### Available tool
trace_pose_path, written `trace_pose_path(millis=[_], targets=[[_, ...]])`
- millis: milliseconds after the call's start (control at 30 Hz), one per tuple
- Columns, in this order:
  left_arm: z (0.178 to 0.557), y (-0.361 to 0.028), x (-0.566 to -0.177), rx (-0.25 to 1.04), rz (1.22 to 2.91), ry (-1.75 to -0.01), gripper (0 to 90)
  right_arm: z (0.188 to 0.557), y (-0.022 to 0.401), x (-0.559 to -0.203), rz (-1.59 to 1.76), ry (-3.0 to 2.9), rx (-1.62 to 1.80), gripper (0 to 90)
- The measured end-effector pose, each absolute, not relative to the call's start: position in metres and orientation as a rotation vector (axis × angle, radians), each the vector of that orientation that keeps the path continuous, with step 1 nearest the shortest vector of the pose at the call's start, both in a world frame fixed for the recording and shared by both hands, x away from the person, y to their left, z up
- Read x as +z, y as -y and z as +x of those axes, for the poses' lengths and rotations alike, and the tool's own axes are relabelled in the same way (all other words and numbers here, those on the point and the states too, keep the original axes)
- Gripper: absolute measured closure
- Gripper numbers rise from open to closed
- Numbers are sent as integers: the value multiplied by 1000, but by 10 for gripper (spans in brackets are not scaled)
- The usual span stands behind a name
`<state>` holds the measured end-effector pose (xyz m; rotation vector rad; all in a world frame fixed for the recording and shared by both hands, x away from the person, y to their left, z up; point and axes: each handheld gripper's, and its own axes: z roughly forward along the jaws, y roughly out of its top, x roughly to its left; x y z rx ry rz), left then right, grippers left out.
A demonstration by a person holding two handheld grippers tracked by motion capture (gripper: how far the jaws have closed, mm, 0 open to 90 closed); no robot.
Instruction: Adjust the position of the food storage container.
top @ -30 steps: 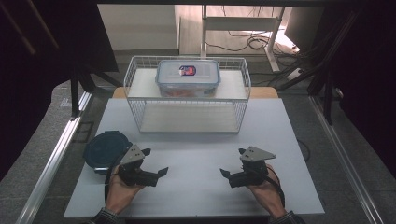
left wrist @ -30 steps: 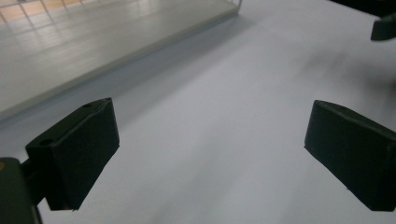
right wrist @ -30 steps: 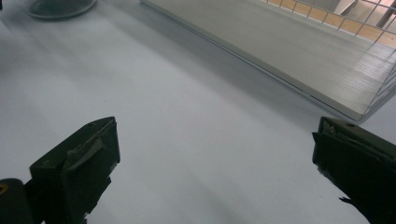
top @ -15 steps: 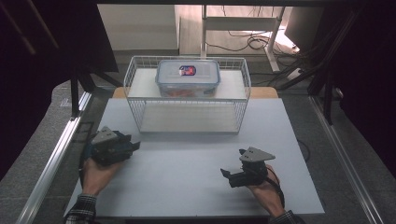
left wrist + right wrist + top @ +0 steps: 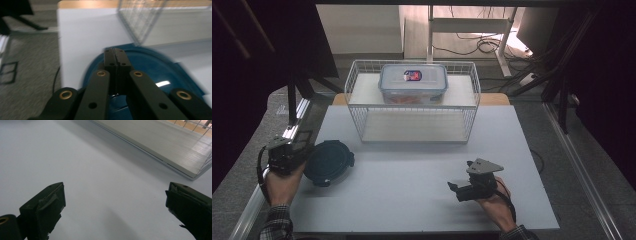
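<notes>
With left gripper (image 5: 115, 58) jaws just closed, seemingly pinching lid (image 5: 328, 162) rim: lift level, keep grip firm. Right gripper (image 5: 463, 189) open, idle.

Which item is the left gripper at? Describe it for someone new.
Start at the wire basket at the table's far side, then come toward the near left edge. The dark blue round lid lies flat there beside the left gripper; nothing else nearby is round or blue.
</notes>
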<state>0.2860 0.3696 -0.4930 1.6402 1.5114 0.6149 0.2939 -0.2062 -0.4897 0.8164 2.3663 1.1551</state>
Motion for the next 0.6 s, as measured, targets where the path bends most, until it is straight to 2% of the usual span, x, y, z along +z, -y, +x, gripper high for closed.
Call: trace_pose_path(millis=[233, 300, 600], targets=[[285, -392, -511, 632, 1578, -1611, 897, 295, 206, -492, 815, -2378, 1137, 25], [286, -393, -515, 647, 1604, -1635, 897, 295, 205, -493, 814, -2379, 1137, 25], [286, -389, -521, 577, 1598, -1656, 900, 296, 205, -494, 809, -2388, 1125, 27]])
